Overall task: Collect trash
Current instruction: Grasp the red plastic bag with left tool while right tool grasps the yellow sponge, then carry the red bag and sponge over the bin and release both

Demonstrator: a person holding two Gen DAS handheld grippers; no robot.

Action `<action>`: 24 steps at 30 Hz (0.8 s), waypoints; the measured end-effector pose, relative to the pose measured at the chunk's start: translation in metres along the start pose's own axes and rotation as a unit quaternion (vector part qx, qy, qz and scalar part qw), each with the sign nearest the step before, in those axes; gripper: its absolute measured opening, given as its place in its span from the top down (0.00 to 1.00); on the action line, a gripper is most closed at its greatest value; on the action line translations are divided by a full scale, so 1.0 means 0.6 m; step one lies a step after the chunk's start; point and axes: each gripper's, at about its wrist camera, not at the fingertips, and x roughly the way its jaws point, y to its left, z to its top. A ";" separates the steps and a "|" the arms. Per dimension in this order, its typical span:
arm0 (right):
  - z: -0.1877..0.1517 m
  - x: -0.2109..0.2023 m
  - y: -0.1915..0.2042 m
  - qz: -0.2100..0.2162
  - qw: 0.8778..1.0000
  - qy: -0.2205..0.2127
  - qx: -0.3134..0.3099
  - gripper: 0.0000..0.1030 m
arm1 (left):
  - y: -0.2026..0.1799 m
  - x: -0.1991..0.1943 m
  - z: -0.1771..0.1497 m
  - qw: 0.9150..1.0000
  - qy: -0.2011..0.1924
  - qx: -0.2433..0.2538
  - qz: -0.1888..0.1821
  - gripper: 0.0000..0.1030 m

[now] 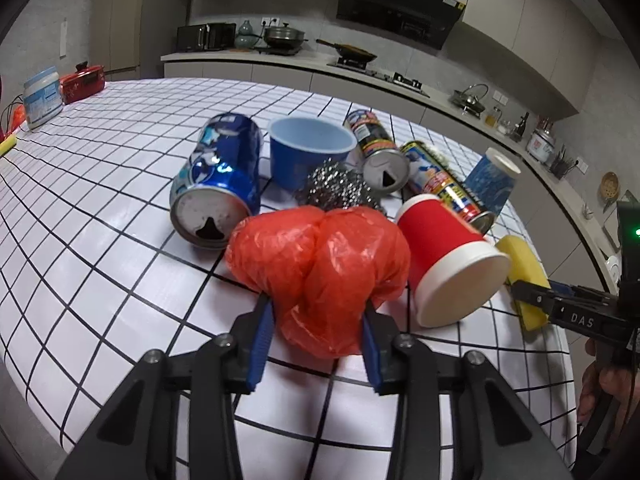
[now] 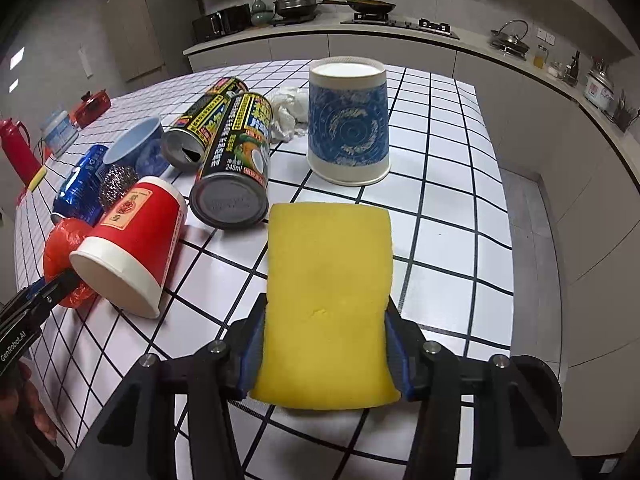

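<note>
A crumpled red plastic bag (image 1: 320, 256) lies on the grid-patterned table (image 1: 100, 240), and my left gripper (image 1: 318, 304) is shut on its near end. My right gripper (image 2: 327, 300) is shut on a yellow sponge (image 2: 328, 272), pads pressing both long sides. Between the two lies a red paper cup (image 2: 136, 236) on its side. Behind it are a dented blue can (image 1: 220, 176), a blue cup (image 1: 308, 148), a steel wool ball (image 1: 336, 184) and two black-and-yellow cans (image 2: 236, 160). A blue patterned paper cup (image 2: 348, 120) stands upside down beside a crumpled tissue (image 2: 288, 108).
At the table's far left stand a white tub (image 1: 42, 96), a red pot (image 1: 82, 82) and a red flask (image 2: 16, 144). The table's right edge (image 2: 492, 160) drops to the floor. A kitchen counter (image 2: 400, 36) with a stove runs behind.
</note>
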 end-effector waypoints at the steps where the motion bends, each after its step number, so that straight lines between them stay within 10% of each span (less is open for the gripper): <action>1: -0.001 -0.004 -0.001 0.001 1.000 -0.002 0.000 0.48 | -0.001 -0.002 0.002 1.000 -0.002 0.000 0.000 0.62; 24: -0.042 -0.138 -0.113 -0.013 0.998 -0.049 0.029 0.49 | -0.157 -0.075 0.007 0.997 -0.048 0.049 -0.039 0.63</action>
